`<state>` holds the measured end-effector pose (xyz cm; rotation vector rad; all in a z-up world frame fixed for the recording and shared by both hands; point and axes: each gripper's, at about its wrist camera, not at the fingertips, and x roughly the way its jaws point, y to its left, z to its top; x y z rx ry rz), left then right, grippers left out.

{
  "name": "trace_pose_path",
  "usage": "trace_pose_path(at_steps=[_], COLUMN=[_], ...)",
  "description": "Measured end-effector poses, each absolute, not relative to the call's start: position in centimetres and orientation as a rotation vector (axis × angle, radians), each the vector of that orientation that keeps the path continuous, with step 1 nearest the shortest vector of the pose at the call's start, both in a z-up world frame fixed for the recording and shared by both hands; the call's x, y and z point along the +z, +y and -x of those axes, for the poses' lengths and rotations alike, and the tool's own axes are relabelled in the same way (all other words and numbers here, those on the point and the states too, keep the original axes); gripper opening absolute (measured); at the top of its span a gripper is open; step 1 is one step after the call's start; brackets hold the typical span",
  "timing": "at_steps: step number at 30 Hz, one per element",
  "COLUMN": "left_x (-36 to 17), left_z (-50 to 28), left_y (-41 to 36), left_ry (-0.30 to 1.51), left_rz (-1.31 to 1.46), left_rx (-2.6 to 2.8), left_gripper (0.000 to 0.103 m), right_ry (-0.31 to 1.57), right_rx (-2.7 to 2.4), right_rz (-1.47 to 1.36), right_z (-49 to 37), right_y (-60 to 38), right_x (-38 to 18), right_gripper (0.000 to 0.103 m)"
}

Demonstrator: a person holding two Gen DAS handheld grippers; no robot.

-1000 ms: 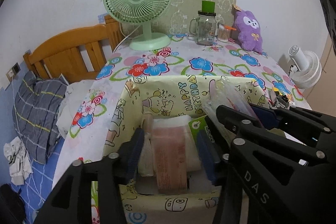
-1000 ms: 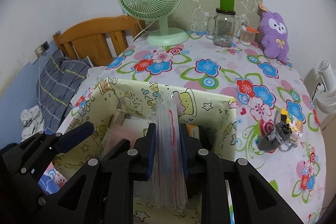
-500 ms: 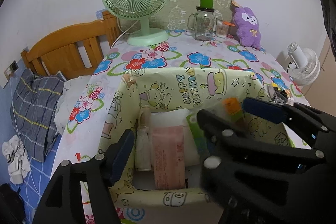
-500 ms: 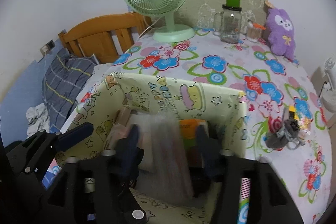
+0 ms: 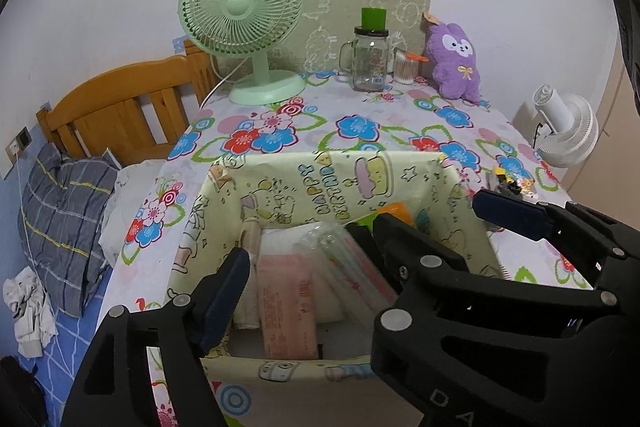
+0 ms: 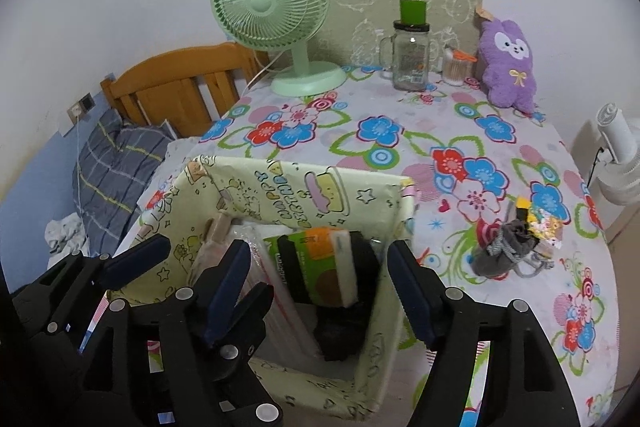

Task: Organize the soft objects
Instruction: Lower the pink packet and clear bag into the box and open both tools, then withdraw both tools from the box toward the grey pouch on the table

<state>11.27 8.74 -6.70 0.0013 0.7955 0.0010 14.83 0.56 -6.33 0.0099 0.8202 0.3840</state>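
Both tongs (image 5: 360,259) (image 6: 320,287) wide, empty, over "HAPPY BIRTHDAY" box (image 5: 344,175).

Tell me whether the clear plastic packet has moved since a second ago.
Yes. The clear plastic packet has left the right gripper, now open, and lies down inside the yellow box, no longer standing above its rim.

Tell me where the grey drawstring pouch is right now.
In the right wrist view the grey drawstring pouch lies on the floral tablecloth, right of the yellow storage box, beside small colourful trinkets.
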Motion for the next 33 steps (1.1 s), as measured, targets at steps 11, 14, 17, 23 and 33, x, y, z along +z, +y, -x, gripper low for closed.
trace_pose_path(at_steps=[11,14,17,23,33], left_x=[-4.9,-4.5,-3.9,-3.0,-1.5], left_z=[-10.6,-10.4,-10.1,-9.5,-8.8], left_y=[6.4,5.7,5.0,3.8,1.2], left_ry=[0.752,0.742,0.727,0.703,0.663], left_rz=[-0.017,-0.022,-0.03,-0.034,-0.047], left_rx=[-0.008,-0.01,-0.014,-0.016,-0.032], left_gripper=[0.088,0.089,0.09,0.094,0.099], right_ry=[0.771,0.757,0.74,0.702,0.638], right_rx=[0.351,0.344,0.336,0.319,0.284], right_rz=[-0.022,-0.026,-0.029,-0.027,-0.032], right_z=[-13.9,-13.6,-13.2,-12.4,-11.2], right_y=[-2.0,-2.8,-3.5,-5.0,-8.1], right_x=[-4.5,-3.9,-3.5,-2.4,-0.7], right_gripper=[0.08,0.081,0.085,0.089,0.096])
